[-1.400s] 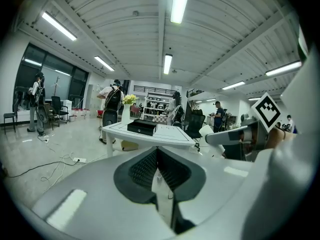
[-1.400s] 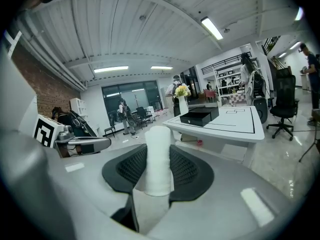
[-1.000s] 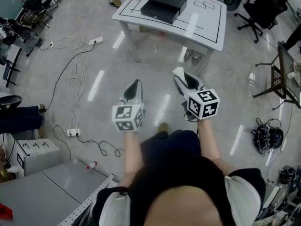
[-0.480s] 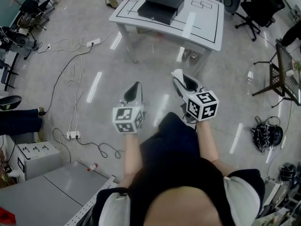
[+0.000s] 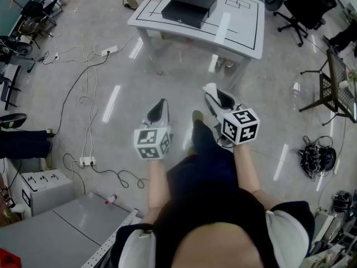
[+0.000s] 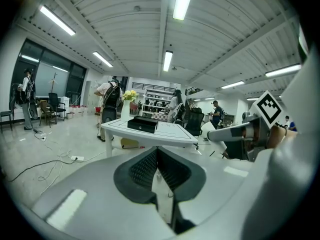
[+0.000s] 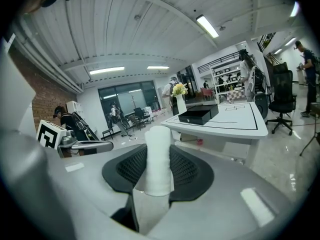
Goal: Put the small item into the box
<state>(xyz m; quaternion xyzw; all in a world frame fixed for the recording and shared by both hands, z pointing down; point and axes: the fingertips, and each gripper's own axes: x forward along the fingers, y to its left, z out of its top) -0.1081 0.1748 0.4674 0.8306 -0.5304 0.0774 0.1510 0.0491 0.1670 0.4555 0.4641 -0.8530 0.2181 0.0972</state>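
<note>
The black box (image 5: 188, 7) lies on a white table (image 5: 240, 27) several steps ahead, with floor between it and me. It also shows as the box (image 6: 142, 124) in the left gripper view and the box (image 7: 199, 115) in the right gripper view. My right gripper (image 5: 215, 96) is shut on a small white roll (image 7: 159, 159), which stands upright between its pads. My left gripper (image 5: 160, 102) is level with it on the left, and its jaws are pressed together with nothing between them. Both point toward the table.
Cables (image 5: 89, 88) and a power strip (image 5: 86, 158) trail over the floor at left. Office chairs (image 5: 309, 7) stand by the table's right end, and a wire-frame seat (image 5: 337, 88) is at far right. A grey cabinet (image 5: 56, 222) sits at lower left. People stand in the background.
The person has taken a step, with one foot now forward between the grippers. The table has shifted slightly in view. Both grippers keep their pose, and the roll stays held.
</note>
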